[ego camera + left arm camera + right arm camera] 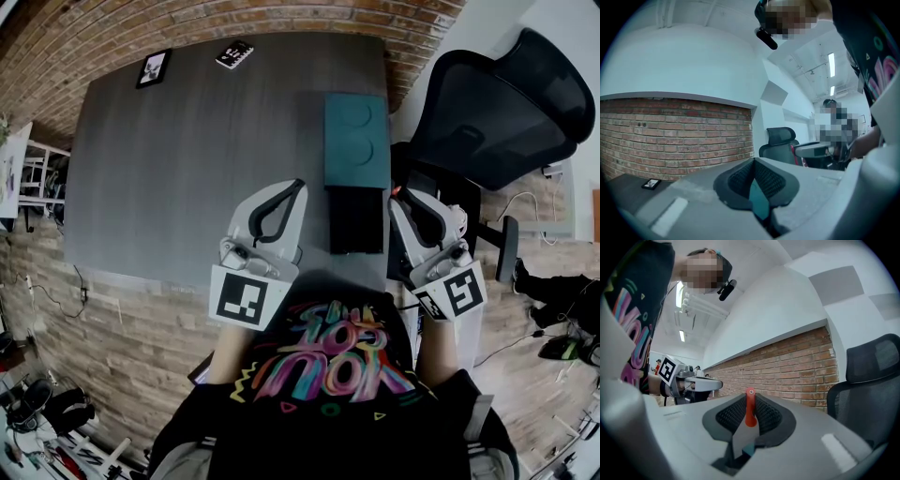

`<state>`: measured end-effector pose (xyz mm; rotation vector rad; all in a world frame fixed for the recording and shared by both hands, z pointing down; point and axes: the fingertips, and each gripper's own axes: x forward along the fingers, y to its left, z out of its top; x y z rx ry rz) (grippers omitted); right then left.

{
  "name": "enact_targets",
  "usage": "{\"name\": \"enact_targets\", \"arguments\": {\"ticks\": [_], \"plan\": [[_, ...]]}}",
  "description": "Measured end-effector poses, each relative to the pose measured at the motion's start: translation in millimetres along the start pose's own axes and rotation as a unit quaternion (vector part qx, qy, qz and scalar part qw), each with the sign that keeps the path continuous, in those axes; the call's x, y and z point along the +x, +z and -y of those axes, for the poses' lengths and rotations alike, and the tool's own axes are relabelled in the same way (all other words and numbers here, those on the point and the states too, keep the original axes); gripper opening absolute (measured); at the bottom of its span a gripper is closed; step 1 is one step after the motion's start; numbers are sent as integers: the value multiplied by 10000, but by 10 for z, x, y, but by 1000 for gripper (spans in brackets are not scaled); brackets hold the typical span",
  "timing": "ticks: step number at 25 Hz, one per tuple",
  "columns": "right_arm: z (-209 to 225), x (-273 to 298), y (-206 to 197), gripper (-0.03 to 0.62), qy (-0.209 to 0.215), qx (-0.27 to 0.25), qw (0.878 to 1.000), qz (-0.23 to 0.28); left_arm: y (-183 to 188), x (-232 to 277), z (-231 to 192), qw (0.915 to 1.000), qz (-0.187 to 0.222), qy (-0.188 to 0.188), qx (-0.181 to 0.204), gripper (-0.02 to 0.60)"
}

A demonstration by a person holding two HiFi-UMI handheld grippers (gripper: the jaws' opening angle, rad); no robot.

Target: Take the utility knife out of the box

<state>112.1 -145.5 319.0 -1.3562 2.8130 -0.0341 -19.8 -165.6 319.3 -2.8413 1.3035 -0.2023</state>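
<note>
**Item:** red-orange and grey utility knife (750,409).

**Status:** judged already out of the box. At most, setting it down remains.

**Location:** the knife stands upright between the pads of the right claw (749,420). The jaws are partly closed and clamped on it.

**Surroundings:**
- The right claw sits just right of the black rectangular box tray (356,220), whose dark inside shows nothing.
- The teal flat lid (356,141) abuts the tray's far end on the dark grey counter (187,159).

**Also:** the left claw (753,183) is closed and grips nothing, just left of the tray.

Two grippers (298,186) (397,195), one utility knife (750,409), one box (356,141)
</note>
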Motion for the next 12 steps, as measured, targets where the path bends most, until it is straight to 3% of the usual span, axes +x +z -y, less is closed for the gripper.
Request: {"name": "enact_targets", "arguments": {"ticks": [12], "plan": [[13, -56, 7, 55, -19, -7, 10000, 59, -23, -39, 64, 9999, -30, 84, -66, 0]]}}
